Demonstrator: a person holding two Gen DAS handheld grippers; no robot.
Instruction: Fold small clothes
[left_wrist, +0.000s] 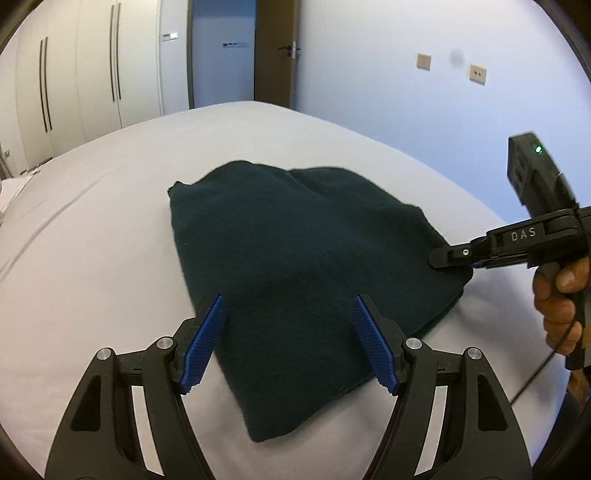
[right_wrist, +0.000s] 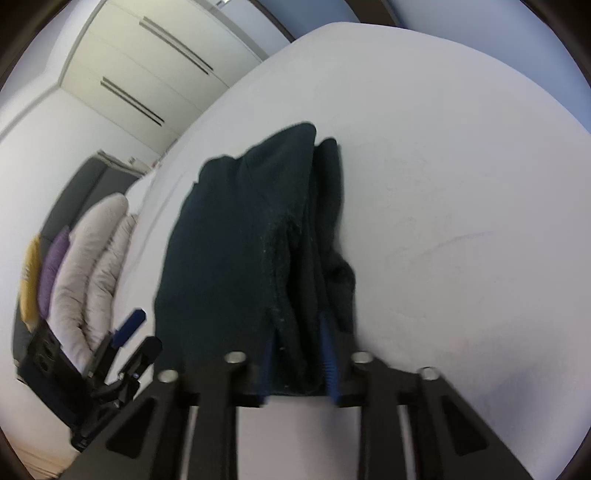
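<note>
A dark green folded garment (left_wrist: 295, 251) lies on the white bed (left_wrist: 92, 229). My left gripper (left_wrist: 288, 314) is open just above its near edge, blue pads (left_wrist: 207, 339) wide apart with nothing between them. My right gripper (left_wrist: 443, 256) comes in from the right and is shut on the garment's right edge. In the right wrist view the garment (right_wrist: 240, 240) stands bunched in layers between the blue pads (right_wrist: 327, 354) of the right gripper (right_wrist: 297, 358). The left gripper (right_wrist: 125, 339) shows at the lower left there.
White wardrobes (left_wrist: 74, 85) and an open door (left_wrist: 221, 51) stand beyond the bed. The wall with sockets (left_wrist: 424, 61) is on the right. Pillows, white, purple and yellow (right_wrist: 74, 266), lie at the bed's left side in the right wrist view.
</note>
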